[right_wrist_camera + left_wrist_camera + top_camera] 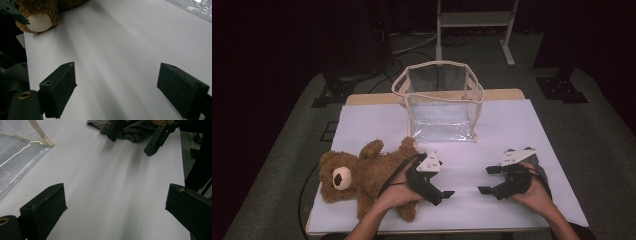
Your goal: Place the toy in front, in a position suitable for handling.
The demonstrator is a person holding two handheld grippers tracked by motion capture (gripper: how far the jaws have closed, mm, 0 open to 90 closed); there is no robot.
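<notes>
Two grippers rest low on the white sheet (512,130), both with jaws spread and nothing between them. The left gripper (438,191) sits at lower centre of the high view, just beside the bear (362,175), which lies on its back at lower left. The right gripper (490,180) sits at lower right, over a grey knit cloth (130,131) that shows at the top of the left gripper view. The clear bag (439,102) stands open at upper centre, apart from both. By my reading nothing is picked up yet; this is the starting pose. The next move likely calls for turning the left gripper toward the bear, closing on its body or a limb, then lifting it to the bag's mouth.
</notes>
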